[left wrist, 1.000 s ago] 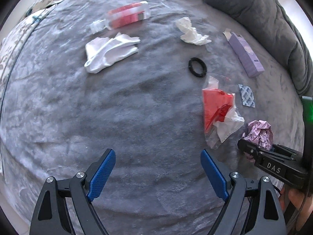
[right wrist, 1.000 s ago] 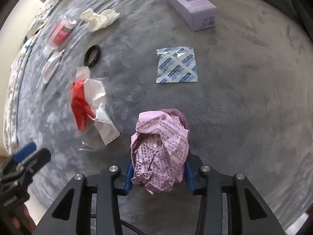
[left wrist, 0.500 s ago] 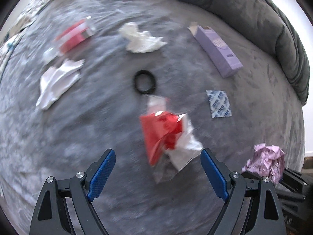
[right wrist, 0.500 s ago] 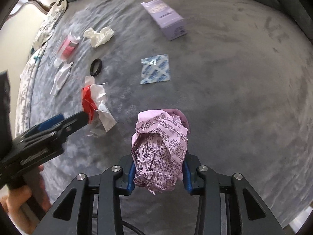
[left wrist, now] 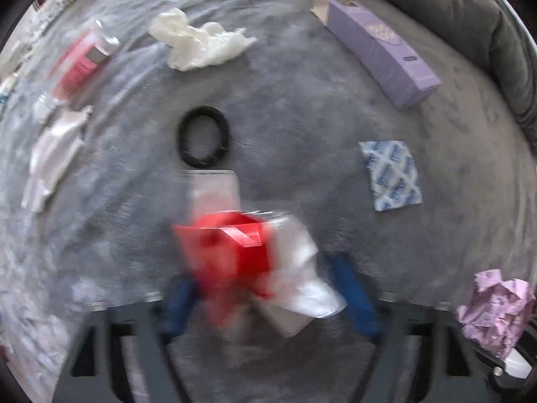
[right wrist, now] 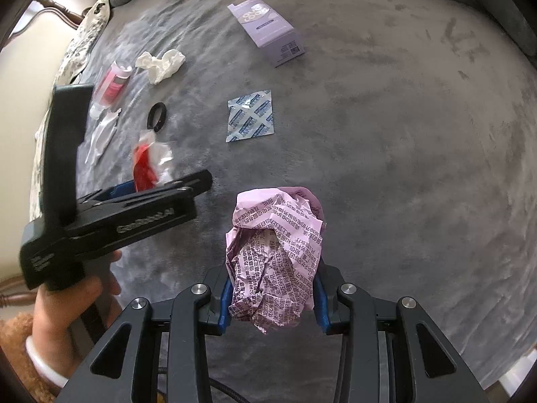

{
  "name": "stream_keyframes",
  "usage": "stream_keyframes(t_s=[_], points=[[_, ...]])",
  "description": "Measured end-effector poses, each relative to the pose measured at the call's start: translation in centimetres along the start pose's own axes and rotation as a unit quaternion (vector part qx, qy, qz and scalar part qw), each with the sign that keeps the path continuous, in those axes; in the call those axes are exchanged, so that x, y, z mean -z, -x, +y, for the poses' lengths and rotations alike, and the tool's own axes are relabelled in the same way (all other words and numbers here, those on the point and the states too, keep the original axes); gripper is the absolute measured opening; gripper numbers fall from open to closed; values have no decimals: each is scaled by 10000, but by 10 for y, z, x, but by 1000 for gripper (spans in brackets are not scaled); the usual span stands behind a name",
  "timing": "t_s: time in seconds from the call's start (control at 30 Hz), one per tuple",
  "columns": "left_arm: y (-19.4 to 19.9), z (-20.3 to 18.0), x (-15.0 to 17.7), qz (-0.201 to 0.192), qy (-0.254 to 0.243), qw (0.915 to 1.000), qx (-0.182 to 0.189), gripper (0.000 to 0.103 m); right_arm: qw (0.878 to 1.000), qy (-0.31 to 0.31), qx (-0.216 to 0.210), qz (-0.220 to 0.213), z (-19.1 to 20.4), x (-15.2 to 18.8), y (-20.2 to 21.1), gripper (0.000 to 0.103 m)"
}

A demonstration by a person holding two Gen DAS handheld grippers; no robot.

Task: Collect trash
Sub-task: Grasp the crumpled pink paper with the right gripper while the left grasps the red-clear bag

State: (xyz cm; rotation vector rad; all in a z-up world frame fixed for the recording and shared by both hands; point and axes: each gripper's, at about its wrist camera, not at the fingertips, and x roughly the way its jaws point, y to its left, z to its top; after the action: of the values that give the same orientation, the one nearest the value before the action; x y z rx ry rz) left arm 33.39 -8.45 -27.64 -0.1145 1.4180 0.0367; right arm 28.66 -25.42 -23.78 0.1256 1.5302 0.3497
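Note:
A red and clear plastic wrapper lies on the grey blanket. My left gripper points down over it with the wrapper between its blue fingers. Its jaws are closing, and the blur hides any contact of the pads. In the right wrist view the left gripper reaches the wrapper from the left. My right gripper is shut on a crumpled pink printed paper ball, held above the blanket. That ball shows at the lower right of the left wrist view.
On the blanket lie a purple box, a blue-white sachet, a black hair tie, a white tissue, a pink tube and a flat white wrapper. A grey cushion borders the far right. A person's hand holds the left gripper.
My left gripper has moved right and down over the red wrapper, and its fingers have come closer together around it. The right gripper kept the pink paper ball and rose slightly.

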Motion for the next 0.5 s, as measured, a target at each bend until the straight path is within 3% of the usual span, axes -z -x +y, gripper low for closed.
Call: stream_keyframes(t_s=[0.1, 0.2, 0.4, 0.5], points=[[4, 7, -5, 9, 148, 9996, 232, 45, 10000, 29, 19, 3, 0, 1, 0, 37], [12, 14, -6, -96, 150, 9994, 308, 40, 10000, 40, 19, 4, 1, 1, 0, 37], [43, 37, 7, -417, 456, 9968, 505, 39, 9997, 208, 33, -91, 16, 5, 7, 37], [67, 51, 37, -622, 691, 9946, 462, 39, 9992, 367, -60, -135, 32, 9, 10, 37]])
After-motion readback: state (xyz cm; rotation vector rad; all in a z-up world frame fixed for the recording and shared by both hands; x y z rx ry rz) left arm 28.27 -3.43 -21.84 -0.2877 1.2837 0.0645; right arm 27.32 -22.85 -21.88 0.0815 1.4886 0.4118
